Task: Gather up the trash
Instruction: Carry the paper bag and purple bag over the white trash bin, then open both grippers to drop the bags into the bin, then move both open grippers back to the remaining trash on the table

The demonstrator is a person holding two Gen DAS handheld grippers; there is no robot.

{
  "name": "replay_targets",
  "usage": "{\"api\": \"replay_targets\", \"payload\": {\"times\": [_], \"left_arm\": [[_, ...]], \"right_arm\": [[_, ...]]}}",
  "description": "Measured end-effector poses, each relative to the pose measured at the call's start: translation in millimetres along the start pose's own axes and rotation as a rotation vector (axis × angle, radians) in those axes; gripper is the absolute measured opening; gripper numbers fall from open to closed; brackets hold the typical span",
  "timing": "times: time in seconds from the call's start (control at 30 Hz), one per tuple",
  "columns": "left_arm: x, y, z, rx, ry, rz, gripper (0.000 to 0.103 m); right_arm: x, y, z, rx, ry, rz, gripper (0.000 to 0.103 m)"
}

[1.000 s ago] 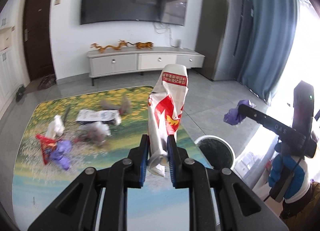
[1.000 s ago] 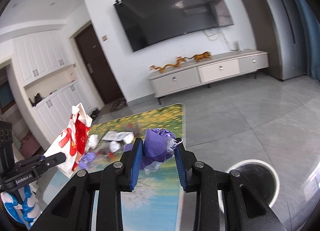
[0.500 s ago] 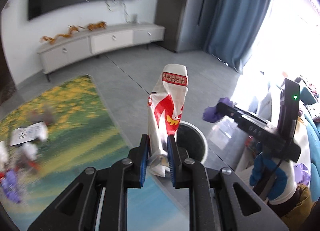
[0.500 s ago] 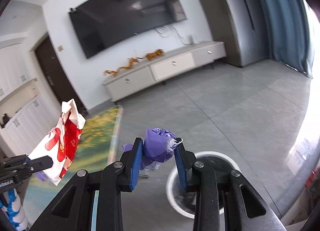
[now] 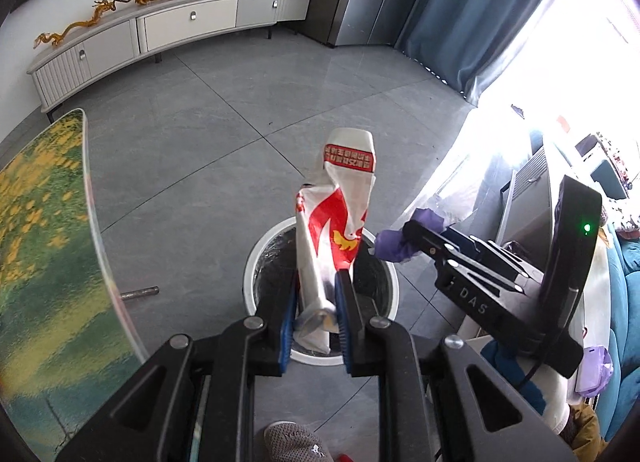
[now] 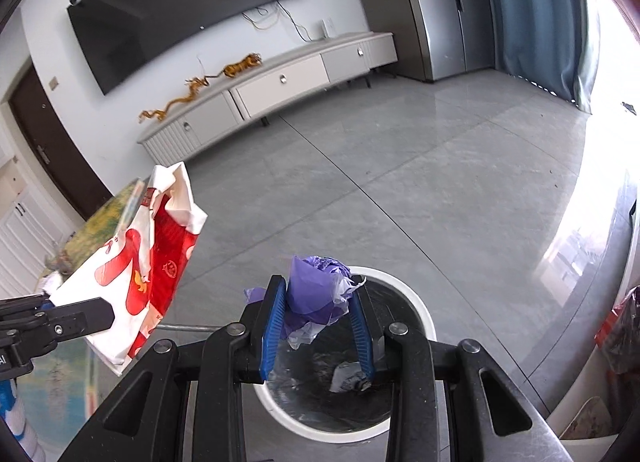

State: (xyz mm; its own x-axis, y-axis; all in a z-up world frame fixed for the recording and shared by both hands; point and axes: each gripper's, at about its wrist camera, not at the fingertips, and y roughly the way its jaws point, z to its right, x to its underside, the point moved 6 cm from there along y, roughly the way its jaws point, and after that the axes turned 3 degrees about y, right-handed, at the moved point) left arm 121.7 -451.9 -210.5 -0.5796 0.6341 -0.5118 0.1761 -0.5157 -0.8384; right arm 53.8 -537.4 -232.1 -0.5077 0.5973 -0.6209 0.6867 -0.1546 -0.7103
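While your left gripper (image 5: pixel 316 302) clamps the red-white wrapper (image 5: pixel 340 218) and your right gripper (image 6: pixel 318 318) clamps the purple bag (image 6: pixel 316 294), both hang over the white bin (image 6: pixel 416 310), lower centre. Only the right view shows grey scrap (image 6: pixel 346 376) inside. A second ago you faced the rug (image 5: pixel 40 230).

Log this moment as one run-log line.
left claw: shut on wrapper | right claw: shut on purple bag | both over bin | next: release

Glossy tiled floor (image 6: pixel 420 190), crinkled plastic wrapper (image 5: pixel 340 222)
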Motion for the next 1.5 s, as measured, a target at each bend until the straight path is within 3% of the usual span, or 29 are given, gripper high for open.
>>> {"api": "replay_targets", "payload": {"times": [0.13,0.17,0.23,0.3,0.53,0.67,0.8,1.03,1.37,1.5], "left_arm": [[-6.3,16.6,6.1,0.022,-0.013,-0.010,0.024],[-8.3,21.6,5.2,0.039,-0.027,-0.011,0.024],[-11.9,28.8,2.6,0.051,-0.045,-0.017,0.035],[-14.8,29.7,1.1,0.047,-0.051,-0.006,0.041],[-21.9,-1.8,2.3,0.009,-0.019,0.075,0.041],[-23.7,-34.5,-2.8,-0.037,-0.008,0.144,0.041],[-23.1,-77.6,-6.1,-0.084,0.002,0.233,0.054],[-11.3,-154.6,-16.0,-0.130,0.002,0.360,0.061],[49.3,-280.6,-53.0,-0.249,-0.024,0.555,0.061],[83.5,-327.3,-80.6,-0.334,-0.057,0.620,0.061]], "right_arm": [[-5.2,12.0,6.5,0.021,0.005,-0.016,0.033],[-5.5,15.3,9.3,0.033,0.008,-0.023,0.042],[-7.5,20.5,16.6,0.059,0.012,-0.030,0.050],[-7.2,18.6,22.3,0.064,0.026,-0.029,0.050],[-11.9,-7.0,23.8,0.055,0.048,0.014,0.050],[-17.5,-28.8,16.0,0.045,0.039,0.053,0.050],[-27.7,-59.3,-2.0,0.021,0.017,0.109,0.051],[-39.5,-115.0,-47.3,-0.038,-0.050,0.204,0.054],[-37.3,-194.6,-124.8,-0.116,-0.168,0.314,0.056],[-28.9,-215.3,-149.6,-0.147,-0.213,0.339,0.060]]}}
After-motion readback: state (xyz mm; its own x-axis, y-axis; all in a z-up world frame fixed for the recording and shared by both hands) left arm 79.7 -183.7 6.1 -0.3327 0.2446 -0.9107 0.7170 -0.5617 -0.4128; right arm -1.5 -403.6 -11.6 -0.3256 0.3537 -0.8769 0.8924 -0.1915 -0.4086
